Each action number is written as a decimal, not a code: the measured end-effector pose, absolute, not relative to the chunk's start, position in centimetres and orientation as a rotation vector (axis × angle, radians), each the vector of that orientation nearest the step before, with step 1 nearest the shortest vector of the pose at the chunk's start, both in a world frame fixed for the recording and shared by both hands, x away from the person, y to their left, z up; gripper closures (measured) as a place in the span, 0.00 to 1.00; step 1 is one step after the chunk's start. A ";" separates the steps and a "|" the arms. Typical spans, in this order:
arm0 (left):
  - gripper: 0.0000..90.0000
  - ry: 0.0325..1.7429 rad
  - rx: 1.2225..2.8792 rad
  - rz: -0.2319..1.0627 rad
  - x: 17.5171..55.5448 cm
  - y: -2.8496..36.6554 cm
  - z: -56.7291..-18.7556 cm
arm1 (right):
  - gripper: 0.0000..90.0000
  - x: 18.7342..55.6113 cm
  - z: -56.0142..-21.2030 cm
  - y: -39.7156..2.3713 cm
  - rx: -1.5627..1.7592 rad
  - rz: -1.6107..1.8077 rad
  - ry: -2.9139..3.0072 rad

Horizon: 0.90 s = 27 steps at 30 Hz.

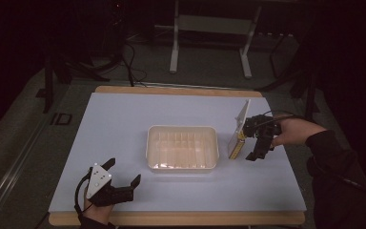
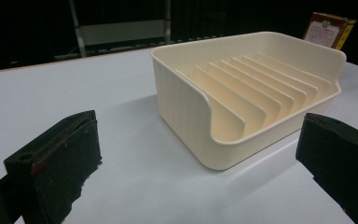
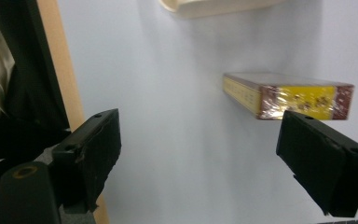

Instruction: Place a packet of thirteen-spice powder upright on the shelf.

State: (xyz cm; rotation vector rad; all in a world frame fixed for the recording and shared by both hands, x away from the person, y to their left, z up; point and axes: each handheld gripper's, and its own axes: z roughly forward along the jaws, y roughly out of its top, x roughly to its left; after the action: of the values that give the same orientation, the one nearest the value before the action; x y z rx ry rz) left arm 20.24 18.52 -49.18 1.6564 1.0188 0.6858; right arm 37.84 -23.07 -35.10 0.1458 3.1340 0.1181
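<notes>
right tool (image 1: 253,138) wide open, empty, just beside upright box (image 1: 238,130).

Left gripper (image 1: 124,183): black body, grey three-cornered plate on top, dotted with small holes, black cable looping behind. Right gripper (image 1: 259,143): all black, cable trailing; dark sleeve (image 1: 333,157) behind.

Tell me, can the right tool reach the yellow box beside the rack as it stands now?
Probably yes. The right tool is open and close beside the box, which stands on edge right of the rack; nothing lies between them.
</notes>
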 end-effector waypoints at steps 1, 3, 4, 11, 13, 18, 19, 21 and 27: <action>0.00 1.018 1.656 0.685 20.2 18.5 -49.2 | 0.16 38.0 -35.1 -23.1 0.158 0.110 3.127; 0.00 1.019 1.656 0.685 20.2 18.5 -49.2 | 0.15 38.5 -35.2 -23.2 0.159 0.114 3.104; 0.00 1.018 1.656 0.685 20.2 18.5 -49.2 | 0.15 38.8 -35.3 -23.3 0.182 0.114 3.106; 0.00 1.016 1.658 0.681 20.3 18.5 -49.2 | 0.15 40.6 -35.9 -23.3 0.202 0.131 3.079; 0.00 1.018 1.655 0.682 20.3 18.5 -49.2 | 0.16 41.1 -36.1 -23.4 0.200 0.136 3.070; 0.00 1.018 1.658 0.680 20.3 18.5 -49.2 | 0.16 42.1 -36.5 -23.5 0.190 0.156 3.046; 0.00 1.018 1.658 0.680 20.3 18.5 -49.2 | 0.16 42.3 -36.6 -23.6 0.179 0.158 3.039; 0.00 1.015 1.659 0.680 20.3 18.5 -49.2 | 0.16 42.7 -37.0 -23.6 0.181 0.142 3.043; 0.00 1.018 1.659 0.681 20.3 18.5 -49.2 | 0.17 43.5 -38.1 -23.4 0.168 0.135 3.049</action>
State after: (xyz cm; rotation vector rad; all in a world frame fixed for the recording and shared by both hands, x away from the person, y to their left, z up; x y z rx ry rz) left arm 20.28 18.52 -49.20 1.6588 1.0179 0.6812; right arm 43.49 -23.35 -38.13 0.1683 3.0490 0.1351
